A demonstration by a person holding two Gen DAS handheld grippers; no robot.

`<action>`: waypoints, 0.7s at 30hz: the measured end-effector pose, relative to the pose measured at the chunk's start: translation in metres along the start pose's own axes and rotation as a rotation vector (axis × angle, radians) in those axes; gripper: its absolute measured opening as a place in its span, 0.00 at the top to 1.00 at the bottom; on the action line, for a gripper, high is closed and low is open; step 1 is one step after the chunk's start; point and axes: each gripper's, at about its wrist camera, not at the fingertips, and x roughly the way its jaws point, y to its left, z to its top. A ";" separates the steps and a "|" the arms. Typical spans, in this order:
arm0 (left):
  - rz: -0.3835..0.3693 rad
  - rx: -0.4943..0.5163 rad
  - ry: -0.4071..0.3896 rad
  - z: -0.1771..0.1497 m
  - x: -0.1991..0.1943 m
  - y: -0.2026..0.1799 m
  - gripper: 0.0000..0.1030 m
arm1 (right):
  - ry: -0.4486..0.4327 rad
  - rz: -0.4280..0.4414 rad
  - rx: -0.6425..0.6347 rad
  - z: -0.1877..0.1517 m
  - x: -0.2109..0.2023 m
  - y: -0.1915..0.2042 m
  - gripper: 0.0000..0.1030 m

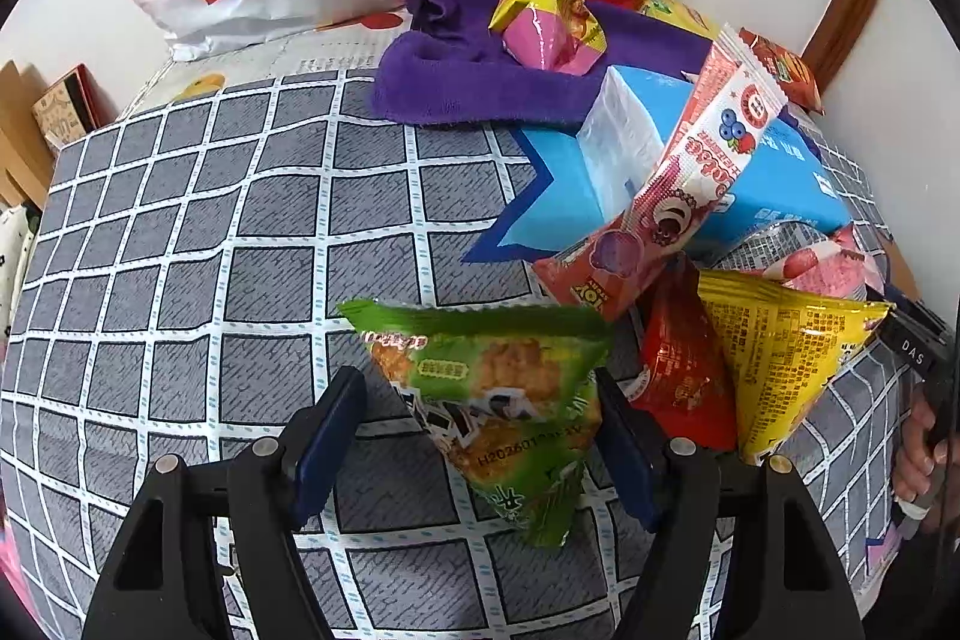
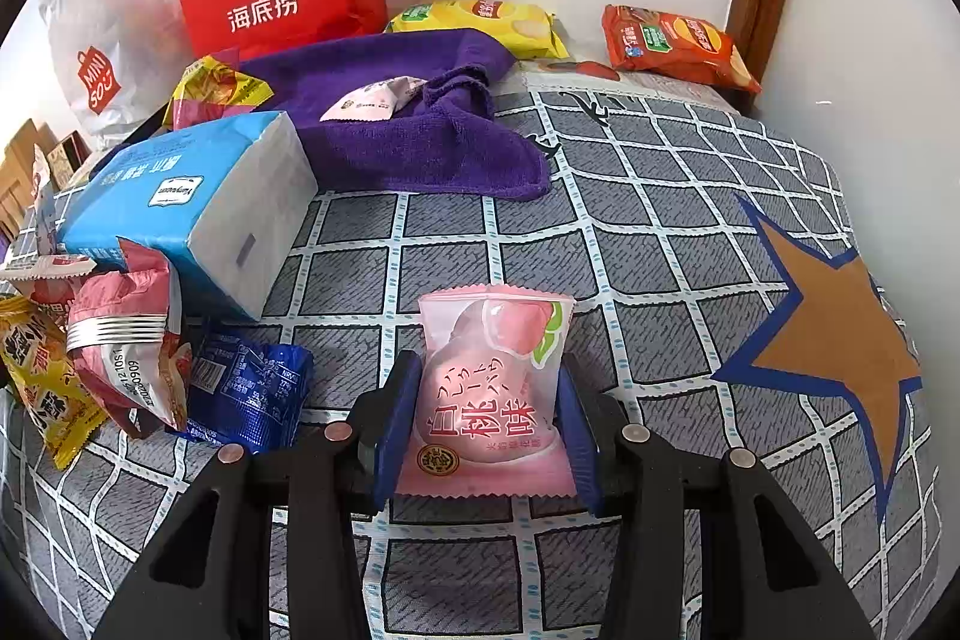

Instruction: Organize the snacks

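Two snacks sit between my fingers. My right gripper (image 2: 487, 421) is closed on a pink peach-flavour snack packet (image 2: 489, 388), low over the middle of the checked bedsheet (image 2: 660, 220). My left gripper (image 1: 480, 445) is spread wide around a green triangular snack bag (image 1: 498, 400); I cannot tell whether it touches. Beside that lie a red packet (image 1: 684, 376), a yellow triangular bag (image 1: 780, 346) and a blue tissue pack (image 2: 192, 202), below the purple towel (image 2: 408, 130).
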 end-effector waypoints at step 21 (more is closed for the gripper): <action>-0.141 0.001 -0.049 -0.009 -0.020 0.021 0.63 | -0.020 -0.020 0.051 -0.026 -0.045 0.020 0.60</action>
